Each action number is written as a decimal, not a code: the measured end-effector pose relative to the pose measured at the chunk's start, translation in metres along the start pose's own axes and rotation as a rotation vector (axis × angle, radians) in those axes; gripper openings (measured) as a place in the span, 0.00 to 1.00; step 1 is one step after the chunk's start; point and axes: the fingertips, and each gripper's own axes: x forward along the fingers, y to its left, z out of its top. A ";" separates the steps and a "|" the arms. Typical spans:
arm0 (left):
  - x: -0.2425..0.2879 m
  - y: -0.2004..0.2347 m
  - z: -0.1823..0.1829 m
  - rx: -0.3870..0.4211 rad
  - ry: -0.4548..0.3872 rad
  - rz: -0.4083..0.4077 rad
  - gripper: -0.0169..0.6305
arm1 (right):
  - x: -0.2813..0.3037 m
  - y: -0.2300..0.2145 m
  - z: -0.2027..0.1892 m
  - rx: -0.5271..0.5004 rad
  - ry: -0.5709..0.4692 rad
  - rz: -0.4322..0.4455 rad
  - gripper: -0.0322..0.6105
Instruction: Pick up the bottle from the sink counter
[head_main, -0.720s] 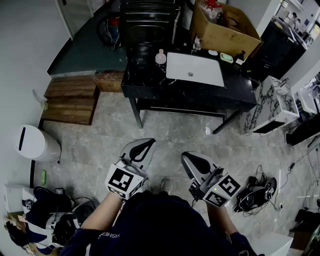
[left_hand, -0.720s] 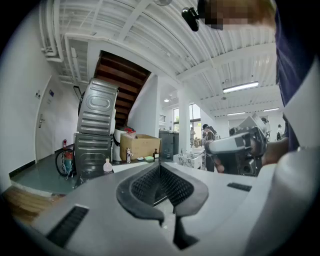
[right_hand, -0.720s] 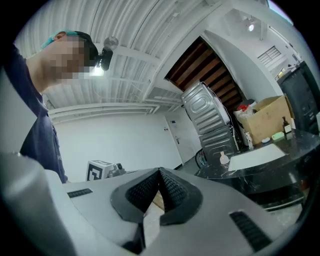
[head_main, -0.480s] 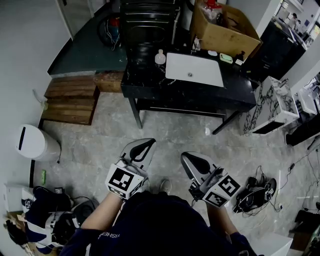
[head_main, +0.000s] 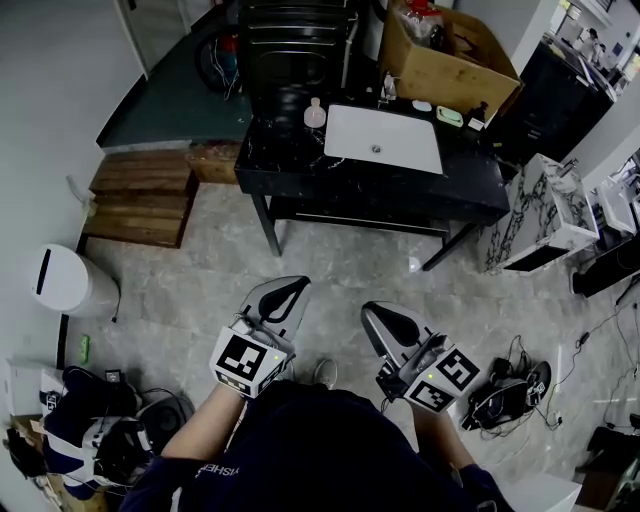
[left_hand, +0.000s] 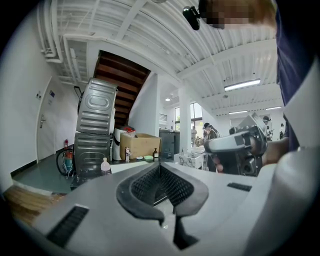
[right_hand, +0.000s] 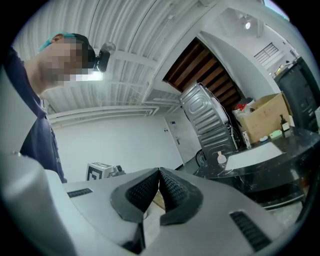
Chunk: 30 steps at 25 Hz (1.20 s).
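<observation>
Bottle (head_main: 314, 114) upright, neck up, on counter (head_main: 470, 185) beside basin (head_main: 385, 140); left tool (head_main: 293, 285), right tool (head_main: 370, 310) both closed, empty, far off.

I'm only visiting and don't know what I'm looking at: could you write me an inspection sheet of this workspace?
Surface: black sink counter with a white basin, across the floor from the person.
Job's things: bottle upright left of the basin, untouched.
Clutter: cardboard box beyond the basin; green dish at the basin's far right corner.
Grippers: left gripper and right gripper both shut, empty, far from the counter.
Cables: tangle of cables on the floor at right.
Surroundings: white bin and wooden steps at left.
</observation>
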 end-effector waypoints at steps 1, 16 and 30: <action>0.002 -0.003 -0.001 0.000 0.002 0.002 0.04 | -0.003 -0.003 -0.001 0.004 0.001 0.002 0.09; 0.023 -0.006 -0.002 0.009 0.020 0.028 0.04 | -0.010 -0.035 0.003 0.044 -0.008 0.009 0.09; 0.065 0.039 -0.007 -0.012 0.020 0.001 0.04 | 0.030 -0.078 0.008 0.058 0.010 -0.025 0.09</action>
